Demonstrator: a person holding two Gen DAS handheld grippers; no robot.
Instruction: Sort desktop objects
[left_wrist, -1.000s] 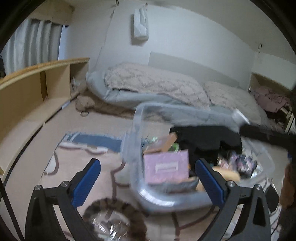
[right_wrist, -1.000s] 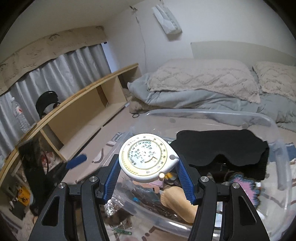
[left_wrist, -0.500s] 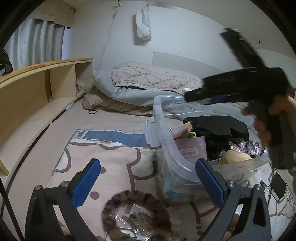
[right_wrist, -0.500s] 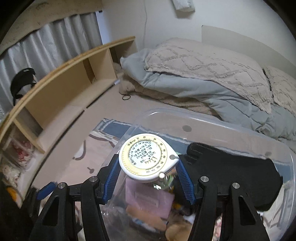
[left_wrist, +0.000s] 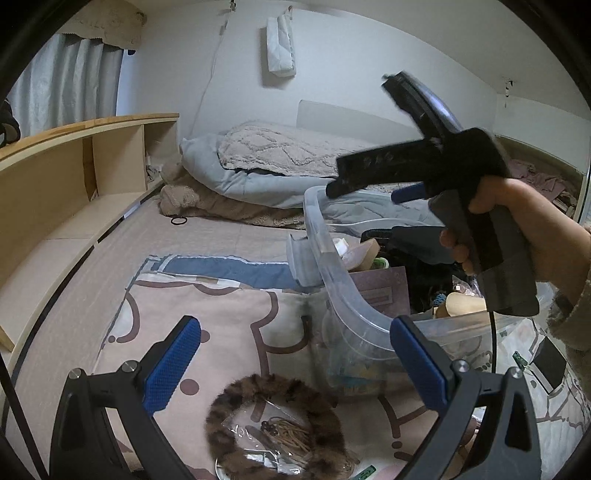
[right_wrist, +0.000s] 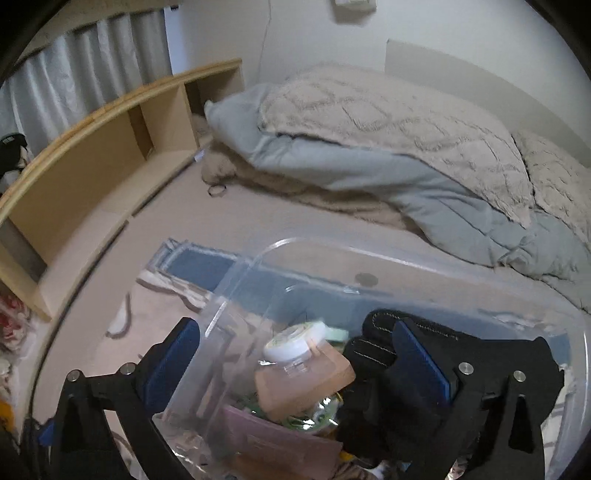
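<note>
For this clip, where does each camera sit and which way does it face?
Left wrist: on the left gripper, jaws open, low over the mat, facing the bed; the right hand and its gripper show above the clear bin.
Right wrist: on the right gripper, jaws open, looking down into the clear bin at a white dial.
Shared: bin, bed, wooden shelf.
</note>
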